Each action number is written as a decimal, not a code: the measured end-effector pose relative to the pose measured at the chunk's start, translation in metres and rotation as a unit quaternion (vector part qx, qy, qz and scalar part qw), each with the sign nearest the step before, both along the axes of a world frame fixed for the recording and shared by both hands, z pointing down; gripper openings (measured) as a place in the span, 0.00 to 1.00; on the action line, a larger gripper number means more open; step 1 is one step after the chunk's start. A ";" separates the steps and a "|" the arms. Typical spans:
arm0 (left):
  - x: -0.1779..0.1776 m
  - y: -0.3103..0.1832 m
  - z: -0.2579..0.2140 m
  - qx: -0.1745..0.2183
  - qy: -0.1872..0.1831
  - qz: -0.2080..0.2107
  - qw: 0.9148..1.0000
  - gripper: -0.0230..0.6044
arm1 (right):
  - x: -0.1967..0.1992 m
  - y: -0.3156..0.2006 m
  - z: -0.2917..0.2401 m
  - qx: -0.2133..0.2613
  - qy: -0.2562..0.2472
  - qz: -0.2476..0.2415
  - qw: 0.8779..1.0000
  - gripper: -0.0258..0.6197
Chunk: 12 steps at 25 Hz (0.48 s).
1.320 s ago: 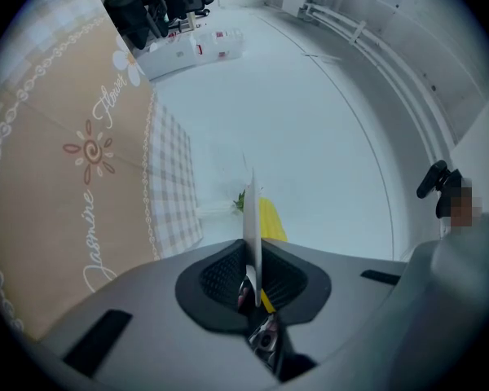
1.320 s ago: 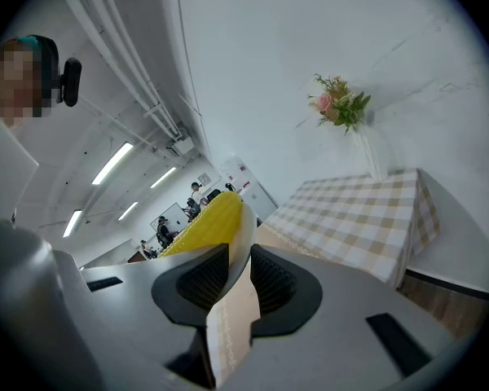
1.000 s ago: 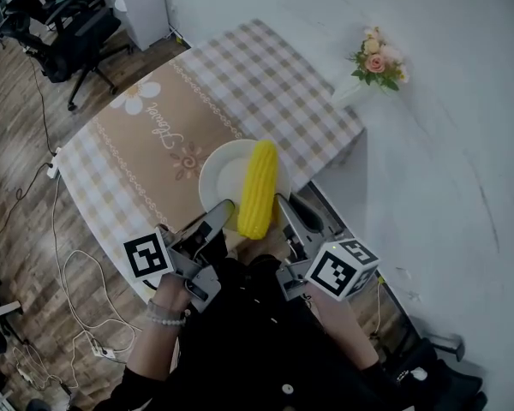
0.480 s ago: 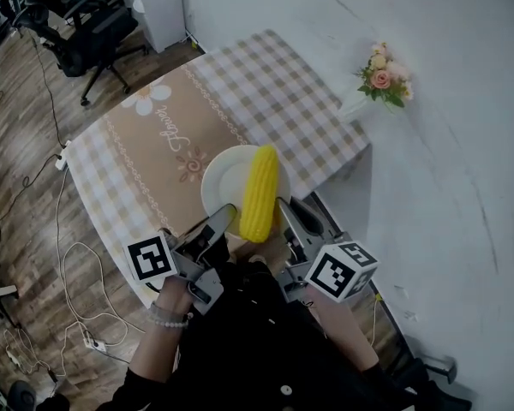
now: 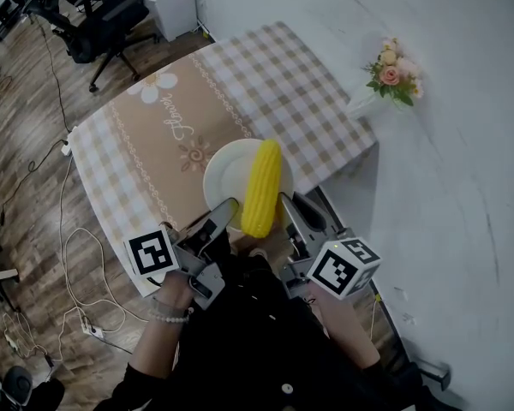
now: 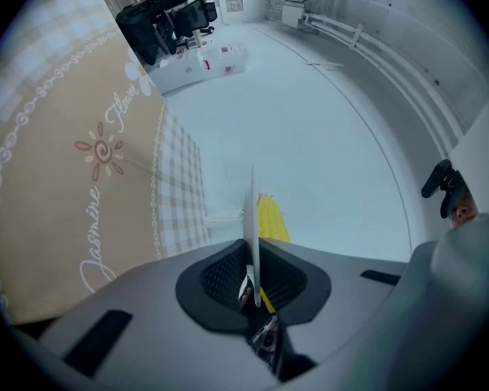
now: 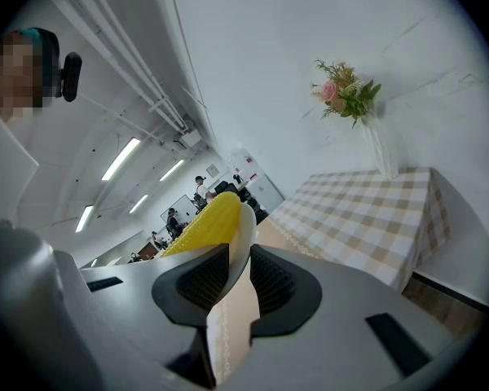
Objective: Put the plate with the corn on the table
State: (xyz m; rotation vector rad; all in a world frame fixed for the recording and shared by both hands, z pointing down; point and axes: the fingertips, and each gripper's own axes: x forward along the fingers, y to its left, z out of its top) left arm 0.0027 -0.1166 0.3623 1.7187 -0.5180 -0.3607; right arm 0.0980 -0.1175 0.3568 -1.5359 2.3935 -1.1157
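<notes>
We've got 2 grey tools up front, the left gripper (image 5: 224, 216) and the right gripper (image 5: 289, 211). Behind each claw sits a white cube (image 5: 343, 267) printed with black square markers. Black ribbed pads (image 7: 197, 277) line the inner faces. Back from the left claw there's a pale beaded bracelet (image 5: 164, 316), and black clothing (image 5: 257, 349) behind both.

You have bright, even light; ceiling strip lights (image 7: 122, 160) glow up-left of your right gripper (image 7: 238, 269). Both gripper views bulge, with black corners. The plate (image 7: 244, 230) rim pinched in its jaws is blurred. A soft shadow (image 5: 351, 178) falls just ahead of that gripper.
</notes>
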 end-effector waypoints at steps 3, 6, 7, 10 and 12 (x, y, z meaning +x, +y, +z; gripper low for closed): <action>0.002 0.000 0.002 0.000 -0.005 0.000 1.000 0.09 | 0.002 0.000 0.002 -0.001 0.001 -0.003 1.000 0.21; 0.002 -0.001 0.007 0.001 -0.016 0.000 1.000 0.09 | 0.003 0.000 0.007 -0.004 0.000 -0.004 1.000 0.21; 0.002 -0.001 0.009 0.000 -0.018 0.000 1.000 0.09 | 0.003 -0.001 0.009 -0.005 0.000 -0.005 1.000 0.21; 0.001 -0.001 0.015 -0.005 -0.024 -0.002 1.000 0.09 | 0.002 -0.001 0.015 -0.010 0.001 -0.009 1.000 0.21; 0.001 -0.002 0.020 -0.007 -0.028 -0.003 1.000 0.09 | 0.001 -0.002 0.019 -0.014 0.001 -0.012 1.000 0.21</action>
